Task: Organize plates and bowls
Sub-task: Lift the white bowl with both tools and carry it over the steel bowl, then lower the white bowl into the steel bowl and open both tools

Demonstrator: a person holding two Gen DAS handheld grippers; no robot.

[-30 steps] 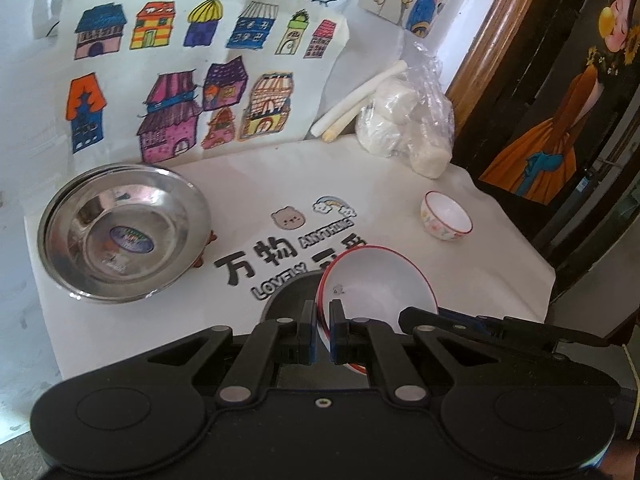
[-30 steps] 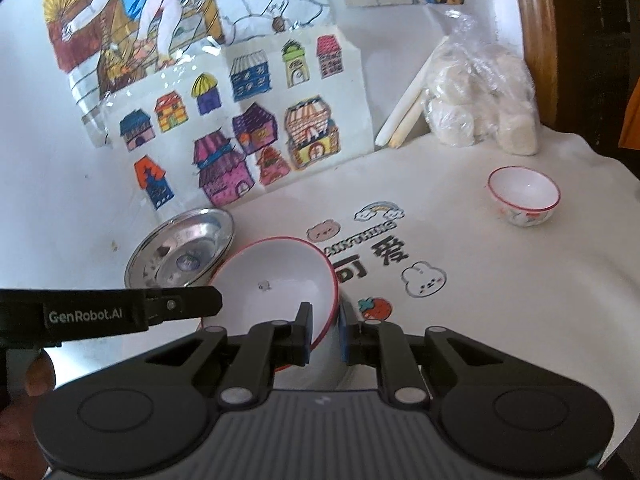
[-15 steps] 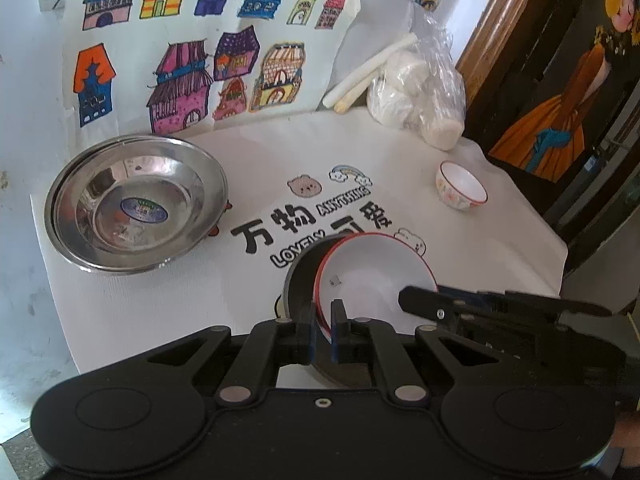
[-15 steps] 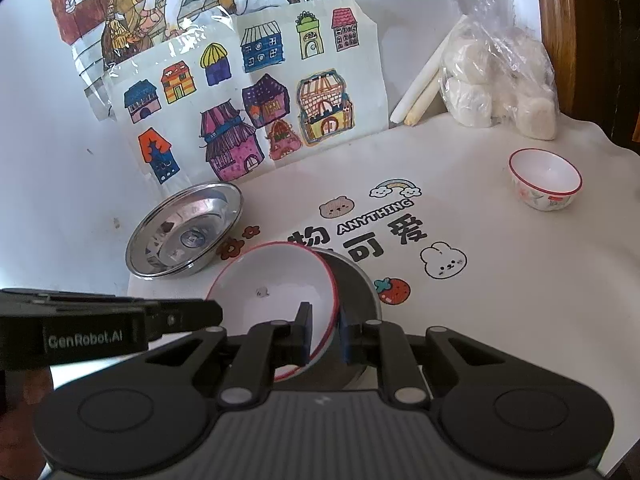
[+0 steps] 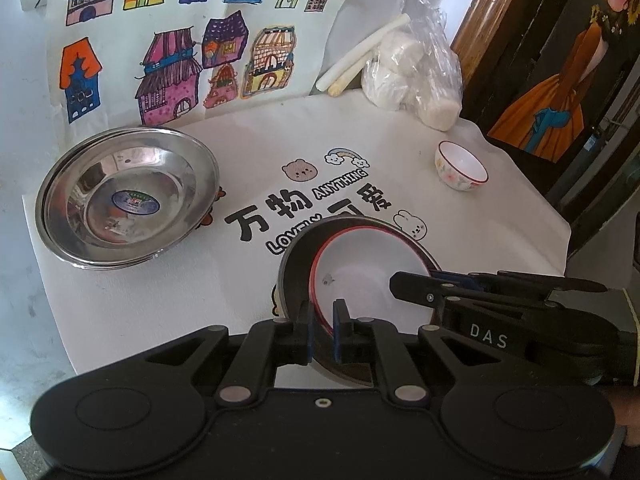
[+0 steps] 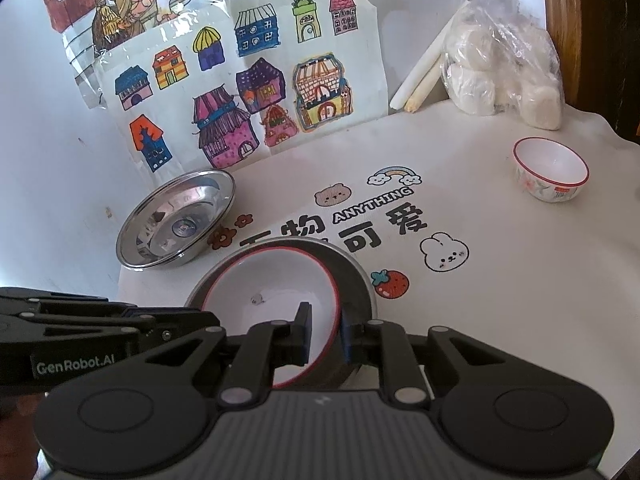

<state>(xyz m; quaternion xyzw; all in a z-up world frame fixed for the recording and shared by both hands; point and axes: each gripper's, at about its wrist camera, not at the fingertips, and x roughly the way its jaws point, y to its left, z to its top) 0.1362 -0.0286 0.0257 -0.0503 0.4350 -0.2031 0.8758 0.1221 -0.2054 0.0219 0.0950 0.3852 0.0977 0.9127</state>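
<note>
The bowl (image 5: 368, 272) has come down since a second ago, from held above the cloth (image 5: 160, 300) to resting tilted inside the steel bowl (image 5: 296, 272) at the near middle of the cloth. The left gripper (image 5: 322, 308) straddles the bowl's near rim. Its jaws are opening, and the pads look just off the rim that stands between them. The right gripper (image 6: 324, 316) is clenched on the opposite side of the rim, with one finger inside the bowl and one outside. The steel plates (image 5: 120, 200) sit stacked at far left, well apart. The small bowl (image 5: 460, 164) stands at far right, near the bag (image 5: 412, 72).
</note>
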